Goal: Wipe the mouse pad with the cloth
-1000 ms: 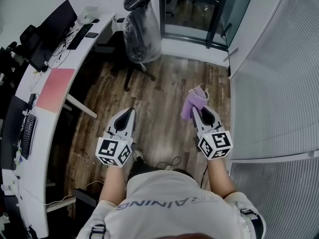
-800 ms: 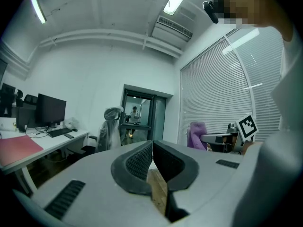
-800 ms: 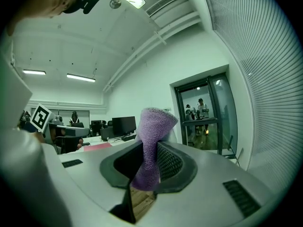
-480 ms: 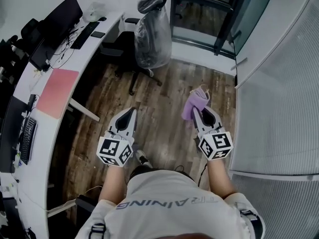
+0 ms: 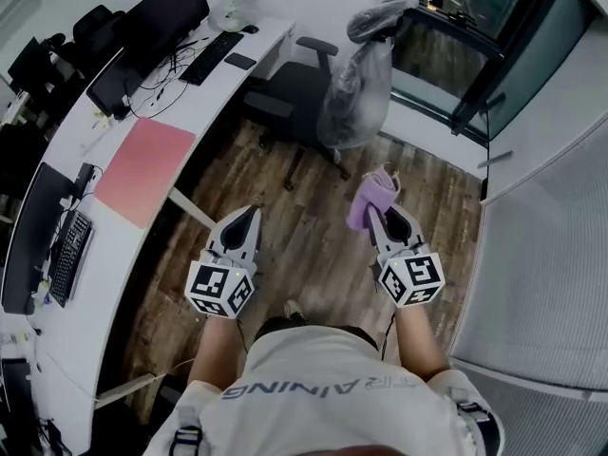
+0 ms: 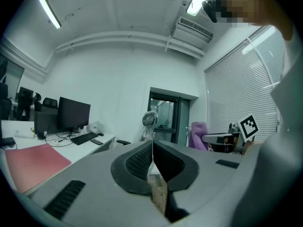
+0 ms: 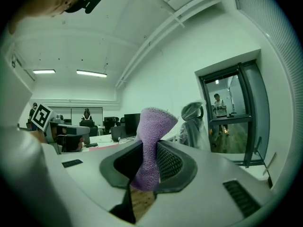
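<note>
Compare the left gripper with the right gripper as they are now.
The left gripper is shut on nothing; the right gripper is shut on the purple cloth. The left gripper is nearer the pink mouse pad than the right gripper. Both are over the wood floor.

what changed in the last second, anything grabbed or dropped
The head view has swung toward the desk: the pink mouse pad now looks nearer and further right. Nothing grabbed or dropped. The right gripper still clamps the purple cloth; the left gripper stays shut and empty.
</note>
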A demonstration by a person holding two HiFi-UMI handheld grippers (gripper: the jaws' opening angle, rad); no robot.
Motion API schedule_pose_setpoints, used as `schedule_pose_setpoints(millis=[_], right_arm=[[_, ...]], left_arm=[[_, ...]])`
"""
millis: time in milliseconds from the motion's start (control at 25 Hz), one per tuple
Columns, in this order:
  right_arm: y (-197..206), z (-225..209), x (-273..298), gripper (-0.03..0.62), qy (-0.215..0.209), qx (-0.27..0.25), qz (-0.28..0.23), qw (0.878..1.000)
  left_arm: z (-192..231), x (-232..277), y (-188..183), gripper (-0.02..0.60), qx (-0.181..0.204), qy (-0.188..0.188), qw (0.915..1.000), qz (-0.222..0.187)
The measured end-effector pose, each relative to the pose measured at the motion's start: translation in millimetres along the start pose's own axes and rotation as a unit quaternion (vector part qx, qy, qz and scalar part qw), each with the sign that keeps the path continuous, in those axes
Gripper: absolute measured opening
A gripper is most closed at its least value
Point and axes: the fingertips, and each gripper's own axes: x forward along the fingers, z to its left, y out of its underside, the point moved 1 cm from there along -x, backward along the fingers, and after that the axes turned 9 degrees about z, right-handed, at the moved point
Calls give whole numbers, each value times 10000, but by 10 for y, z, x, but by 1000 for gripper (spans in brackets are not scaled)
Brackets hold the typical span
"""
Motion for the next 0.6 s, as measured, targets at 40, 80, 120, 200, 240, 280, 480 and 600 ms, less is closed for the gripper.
schedule_pose_setpoints(millis=[40,80,120,200,240,280,480,600], right_arm=[[-23,93,151,94,-91,9,1,10000],[-43,193,295,94,-184,14,3,9998],[-60,299,435,94,-282,10,12,9996],[-92,520,699,94,-508,-33,68,9987],[-110,633,821,94,-632,-77,105,9979],[-129,747,937,94,-758,-133,138,9969],[-277,1282,1531,94,-1427,-389,197,9888],[-355,1584,1872,94,-1819,-527,230,9816]], left_arm=[[161,-39,-6,34,-14,-93,10000,-7],[321,-86,-15,34,-24,-193,9998,-21],[477,-139,-26,34,-36,-299,9995,-41],[758,-262,-57,34,-78,-518,9986,-99],[880,-332,-67,34,-114,-626,9979,-130],[994,-406,-63,34,-162,-733,9971,-156],[1519,-773,17,34,-423,-1363,9894,-254],[1811,-950,28,34,-548,-1738,9827,-314]])
